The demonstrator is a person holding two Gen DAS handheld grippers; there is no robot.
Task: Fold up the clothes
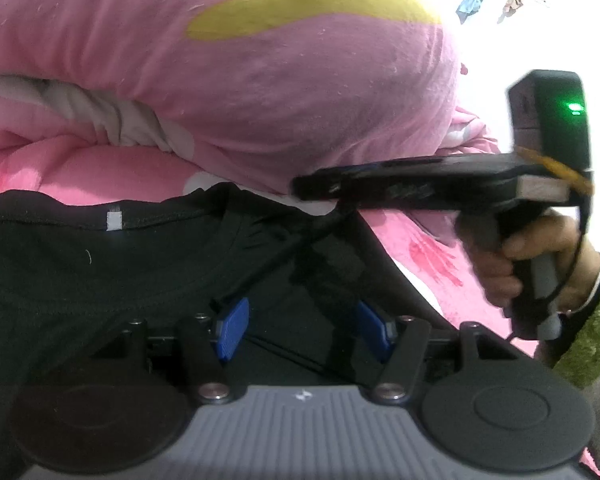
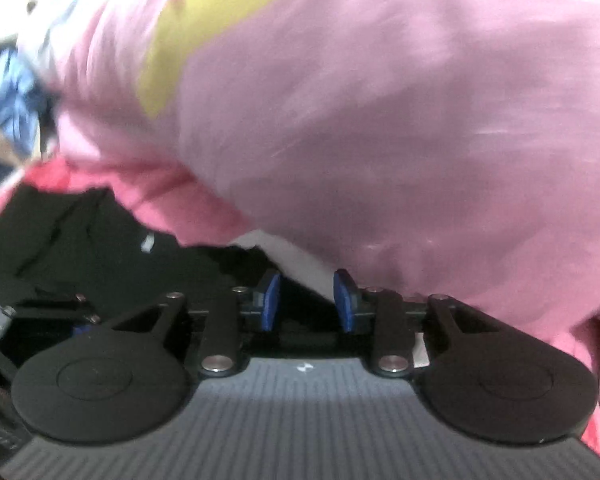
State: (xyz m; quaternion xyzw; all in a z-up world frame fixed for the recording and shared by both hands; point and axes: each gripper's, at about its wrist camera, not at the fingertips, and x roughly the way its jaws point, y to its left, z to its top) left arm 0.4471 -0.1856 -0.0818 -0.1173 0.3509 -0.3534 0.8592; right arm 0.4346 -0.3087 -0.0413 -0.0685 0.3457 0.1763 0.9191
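Over one black garment (image 1: 100,280), two grippers, left gripper (image 1: 304,330) and right gripper (image 2: 307,302), both parted, empty

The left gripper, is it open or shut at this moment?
Open. In the left wrist view the left gripper has its two blue pads standing apart, with the black garment showing in the gap between them.

Left wrist view: overexposure is washing out the upper right corner; the pink pillow (image 1: 260,80) is showing evenly lit, fairly sharp. The black garment (image 1: 80,272) is sinking into shadow with little detail. Fisheye curvature is bending the edges, dark corners vignetting. A green indicator light (image 1: 575,108) is glowing. Right wrist view: motion blur is smearing the pillow and background; upper left is glaring white.
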